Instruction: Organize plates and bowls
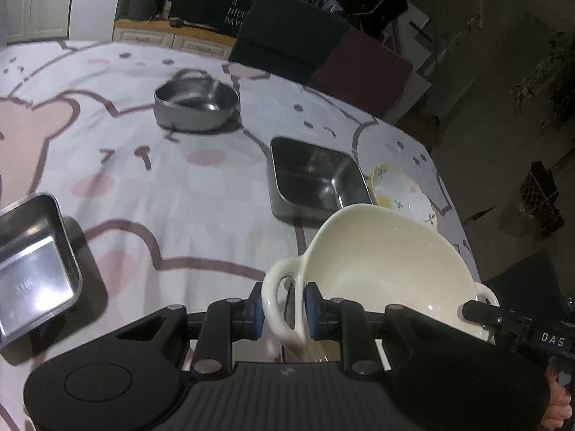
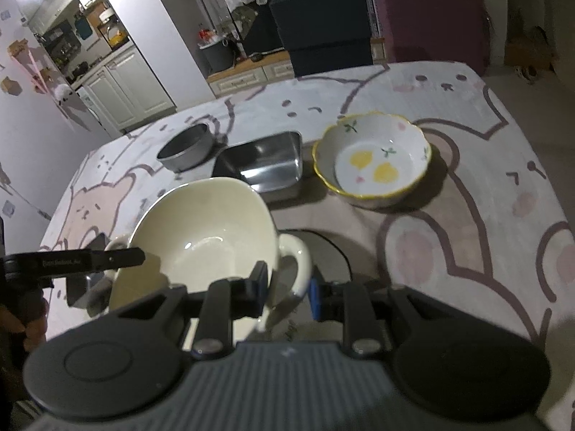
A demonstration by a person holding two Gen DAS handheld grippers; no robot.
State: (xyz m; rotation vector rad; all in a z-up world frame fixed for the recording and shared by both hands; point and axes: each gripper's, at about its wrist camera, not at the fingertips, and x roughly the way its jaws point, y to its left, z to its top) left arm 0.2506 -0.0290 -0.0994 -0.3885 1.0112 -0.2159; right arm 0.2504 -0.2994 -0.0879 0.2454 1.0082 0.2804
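Note:
A cream two-handled bowl (image 1: 384, 265) is held above the table, tilted. My left gripper (image 1: 284, 309) is shut on its left handle (image 1: 275, 298). My right gripper (image 2: 287, 287) is shut on the other handle (image 2: 296, 255) of the same bowl (image 2: 205, 230). A flowered bowl with yellow rim (image 2: 373, 160) stands on the table beyond it; it also shows in the left wrist view (image 1: 402, 190). A square steel dish (image 1: 316, 179) sits next to it, also in the right wrist view (image 2: 262, 165).
A round steel bowl (image 1: 197, 106) stands farther back, also in the right wrist view (image 2: 187, 152). Another square steel tray (image 1: 32, 265) lies at the left. The table's right edge (image 1: 463, 215) drops to the floor. Dark chairs (image 2: 323, 28) stand behind the table.

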